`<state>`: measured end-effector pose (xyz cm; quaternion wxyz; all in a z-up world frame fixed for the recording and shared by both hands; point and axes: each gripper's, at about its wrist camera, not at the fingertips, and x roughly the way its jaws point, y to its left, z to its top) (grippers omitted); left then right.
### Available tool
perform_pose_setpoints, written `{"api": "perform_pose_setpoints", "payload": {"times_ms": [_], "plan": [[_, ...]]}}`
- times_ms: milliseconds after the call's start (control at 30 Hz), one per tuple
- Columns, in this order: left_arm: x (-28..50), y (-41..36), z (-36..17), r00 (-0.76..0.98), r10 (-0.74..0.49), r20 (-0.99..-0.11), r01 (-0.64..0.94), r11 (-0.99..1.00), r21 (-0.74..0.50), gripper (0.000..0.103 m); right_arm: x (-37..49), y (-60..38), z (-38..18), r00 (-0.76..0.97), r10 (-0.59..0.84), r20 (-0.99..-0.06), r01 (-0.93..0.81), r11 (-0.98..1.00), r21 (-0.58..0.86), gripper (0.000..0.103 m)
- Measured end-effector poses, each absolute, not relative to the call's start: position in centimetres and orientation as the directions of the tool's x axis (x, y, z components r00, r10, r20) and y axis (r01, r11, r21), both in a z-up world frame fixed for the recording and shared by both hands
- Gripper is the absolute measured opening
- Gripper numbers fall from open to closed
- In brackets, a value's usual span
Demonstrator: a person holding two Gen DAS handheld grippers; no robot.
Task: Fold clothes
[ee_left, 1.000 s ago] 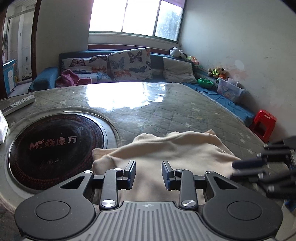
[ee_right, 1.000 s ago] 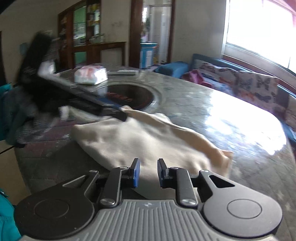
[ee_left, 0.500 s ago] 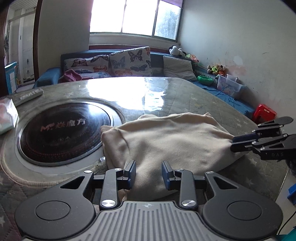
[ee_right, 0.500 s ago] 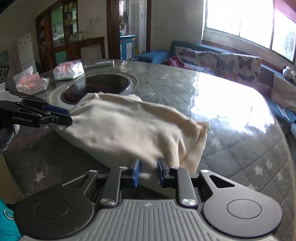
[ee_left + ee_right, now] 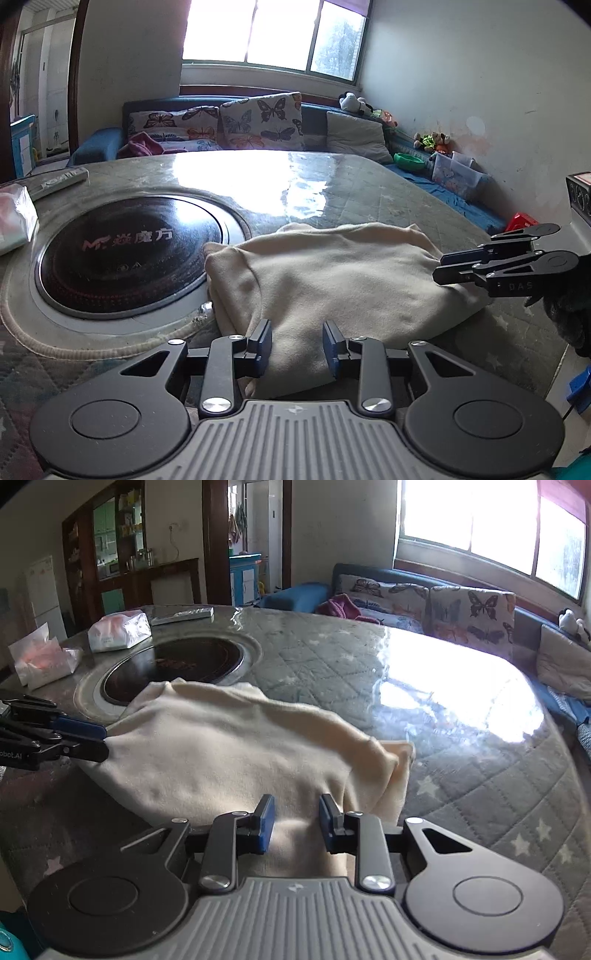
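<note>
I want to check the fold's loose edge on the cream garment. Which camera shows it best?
The right wrist view: the cream garment fills the foreground, and its doubled edge stands clearly against the quilted table cover. The left wrist view shows the garment too, but that edge lies behind the right gripper.

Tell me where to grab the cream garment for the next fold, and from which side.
Grip the cream garment along its near edge, where the cloth hangs off the table towards the grippers. Come in from the near side, the left gripper and right gripper at opposite ends: that thick folded hem is probably the easiest part to pinch.
</note>
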<state>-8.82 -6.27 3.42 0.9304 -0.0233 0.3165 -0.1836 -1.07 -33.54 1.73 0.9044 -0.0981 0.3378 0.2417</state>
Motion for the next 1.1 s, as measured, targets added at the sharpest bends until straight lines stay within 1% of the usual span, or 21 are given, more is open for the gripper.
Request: {"api": "perform_pose_setpoints", "payload": {"times_ms": [133, 300, 433, 600, 633, 700, 767, 867, 967, 1100], "plan": [[-9.4, -5.5, 3.4, 0.751, -0.342, -0.565, 0.289, 0.939, -0.185, 0.032, -1.9, -32.5, 3.1, 0.656, 0.394, -0.644, -0.544, 0.838, -0.042, 0.026], [-9.5, -4.8, 2.2, 0.739, -0.318, -0.594, 0.238, 0.948, -0.211, 0.03, -2.9, -30.1, 4.5, 0.629, 0.45, -0.634, -0.621, 0.781, -0.061, 0.026], [-9.7, -4.7, 2.1, 0.741, -0.314, -0.594, 0.228, 0.949, -0.218, 0.03, -3.5, -27.4, 4.5, 0.588, 0.486, -0.647, -0.689, 0.72, -0.084, 0.026], [-10.6, -3.5, 3.2, 0.771, -0.313, -0.555, 0.215, 0.948, -0.235, 0.029, -4.2, -24.7, 4.6, 0.552, 0.517, -0.654, -0.745, 0.658, -0.108, 0.026], [-10.5, -3.4, 3.0, 0.768, -0.305, -0.564, 0.205, 0.95, -0.236, 0.029, -4.4, -24.2, 4.6, 0.545, 0.524, -0.654, -0.754, 0.647, -0.111, 0.026], [-10.4, -3.2, 2.4, 0.755, -0.298, -0.584, 0.191, 0.952, -0.239, 0.026, -4.8, -23.0, 4.5, 0.528, 0.537, -0.658, -0.776, 0.62, -0.117, 0.026], [-10.5, -3.3, 2.0, 0.744, -0.301, -0.596, 0.191, 0.951, -0.242, 0.026, -5.1, -21.8, 4.3, 0.515, 0.544, -0.663, -0.795, 0.593, -0.131, 0.026], [-11.0, -2.8, 2.5, 0.753, -0.305, -0.583, 0.187, 0.949, -0.255, 0.029, -5.5, -20.4, 4.1, 0.494, 0.553, -0.671, -0.82, 0.553, -0.148, 0.026], [-11.1, -1.5, 3.5, 0.77, -0.302, -0.563, 0.161, 0.944, -0.286, 0.028, -5.7, -19.2, 4.0, 0.477, 0.559, -0.678, -0.842, 0.513, -0.17, 0.026], [-10.4, 0.2, 4.0, 0.778, -0.269, -0.568, 0.094, 0.943, -0.318, 0.038, -5.9, -17.8, 3.7, 0.463, 0.559, -0.688, -0.86, 0.471, -0.196, 0.029]]}}
